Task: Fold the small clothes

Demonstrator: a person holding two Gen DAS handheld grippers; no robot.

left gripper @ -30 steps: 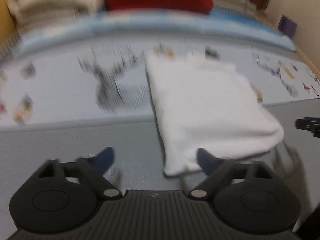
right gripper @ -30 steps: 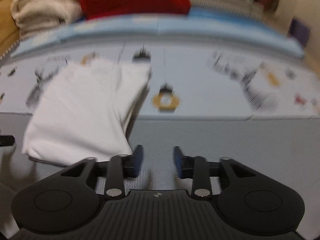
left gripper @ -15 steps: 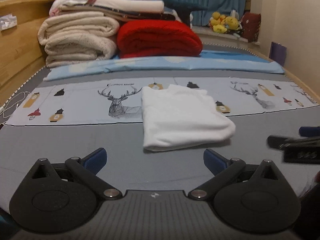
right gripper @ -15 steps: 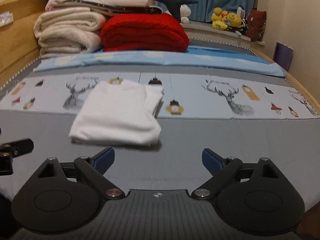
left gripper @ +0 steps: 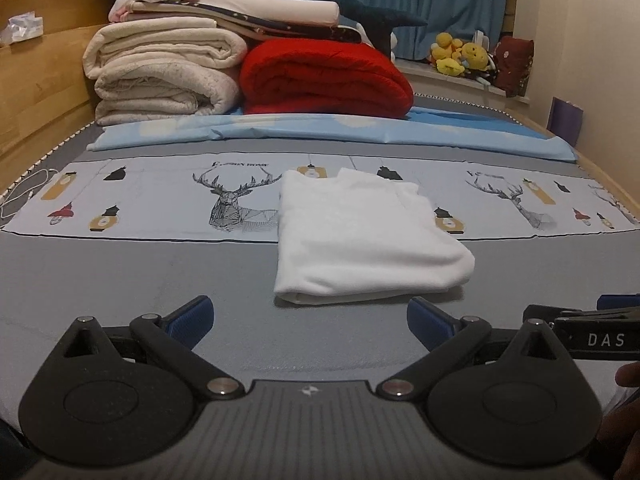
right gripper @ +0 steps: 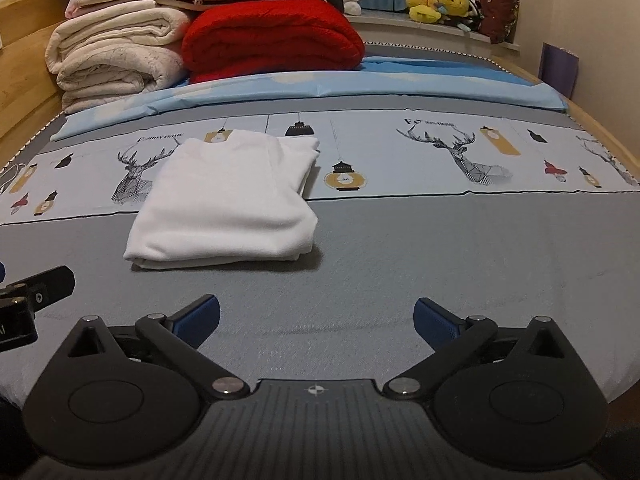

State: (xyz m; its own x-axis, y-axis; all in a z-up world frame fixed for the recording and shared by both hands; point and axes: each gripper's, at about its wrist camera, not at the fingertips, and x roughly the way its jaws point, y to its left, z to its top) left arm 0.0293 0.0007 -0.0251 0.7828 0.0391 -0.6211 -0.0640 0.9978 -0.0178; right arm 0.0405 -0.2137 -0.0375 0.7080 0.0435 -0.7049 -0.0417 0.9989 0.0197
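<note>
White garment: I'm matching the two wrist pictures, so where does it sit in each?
Left wrist: white garment lies right of centre, beyond the open left gripper.
Right wrist: it lies left of centre.
Shared landmark: red blanket at the far end.

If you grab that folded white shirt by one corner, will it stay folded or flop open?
Probably flop open: the white shirt is soft cloth, folded in loose layers you can see at its near edge. It looks light and thin, so it should lift easily. Pushed, it would likely bunch up rather than slide on the grey bedspread.
</note>
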